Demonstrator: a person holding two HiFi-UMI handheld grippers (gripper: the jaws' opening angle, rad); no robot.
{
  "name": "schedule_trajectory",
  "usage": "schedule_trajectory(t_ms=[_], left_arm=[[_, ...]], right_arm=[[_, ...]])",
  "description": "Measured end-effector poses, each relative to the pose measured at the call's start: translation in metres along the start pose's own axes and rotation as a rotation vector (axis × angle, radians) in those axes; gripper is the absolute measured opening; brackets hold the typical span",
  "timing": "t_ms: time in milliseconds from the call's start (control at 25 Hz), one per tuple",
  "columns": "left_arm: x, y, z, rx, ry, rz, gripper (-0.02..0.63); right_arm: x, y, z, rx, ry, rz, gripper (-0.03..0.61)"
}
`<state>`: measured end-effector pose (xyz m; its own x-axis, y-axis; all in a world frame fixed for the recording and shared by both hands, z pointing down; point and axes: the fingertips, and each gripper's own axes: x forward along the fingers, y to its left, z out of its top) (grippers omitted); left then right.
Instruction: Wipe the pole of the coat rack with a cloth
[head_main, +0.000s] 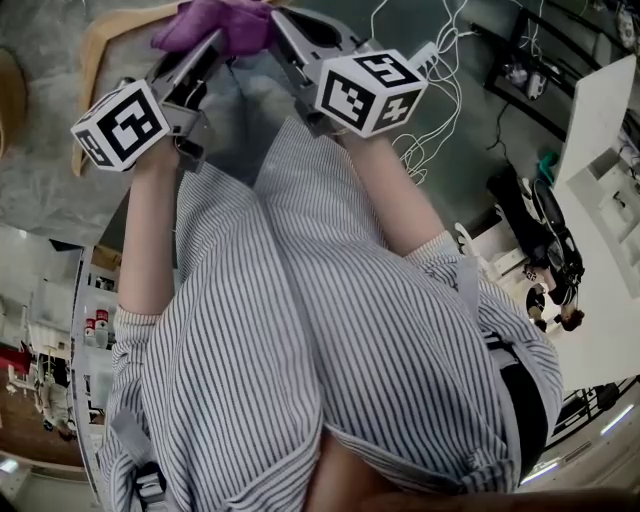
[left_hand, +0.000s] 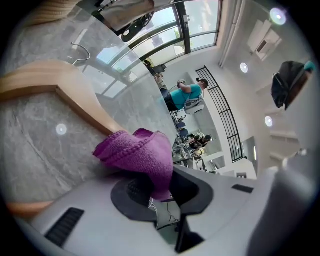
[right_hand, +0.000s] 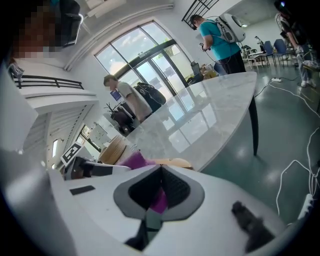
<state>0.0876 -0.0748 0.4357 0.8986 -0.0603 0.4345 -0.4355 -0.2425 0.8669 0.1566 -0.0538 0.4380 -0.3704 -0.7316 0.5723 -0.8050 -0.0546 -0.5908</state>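
cloth (left_hand: 142, 152) rough purple knit; bar (left_hand: 75, 97) smooth pale wood; tabletop (left_hand: 30, 145) glossy marble

The head view looks steeply down over the person's striped shirt (head_main: 330, 330). Both arms run to the top edge, where the left hand-held gripper (head_main: 205, 50) and right hand-held gripper (head_main: 285, 30) meet. Each gripper view sits close behind its own jaws and faces along them (wide-angle, with curved edges). All three views share the purple cloth (head_main: 225, 22); both gripper views share the table (right_hand: 215, 110).
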Motion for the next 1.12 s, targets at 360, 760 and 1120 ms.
schedule_trajectory(t_ms=[360,760,1120], left_arm=[[-0.006,-0.005,-0.003,0.004,0.008,-0.009,0.08],[-0.025,-0.013,-0.001,0.039,-0.012,-0.026,0.081],[-0.047,-0.028,0.017,0.087,-0.075,-0.022,0.081]], right_arm=[[-0.005,0.005,0.002,-0.01,-0.011,-0.001,0.015],[-0.001,0.029,0.011,-0.056,-0.03,0.025,0.015],[-0.008,0.059,0.027,-0.136,-0.039,0.077,0.015]])
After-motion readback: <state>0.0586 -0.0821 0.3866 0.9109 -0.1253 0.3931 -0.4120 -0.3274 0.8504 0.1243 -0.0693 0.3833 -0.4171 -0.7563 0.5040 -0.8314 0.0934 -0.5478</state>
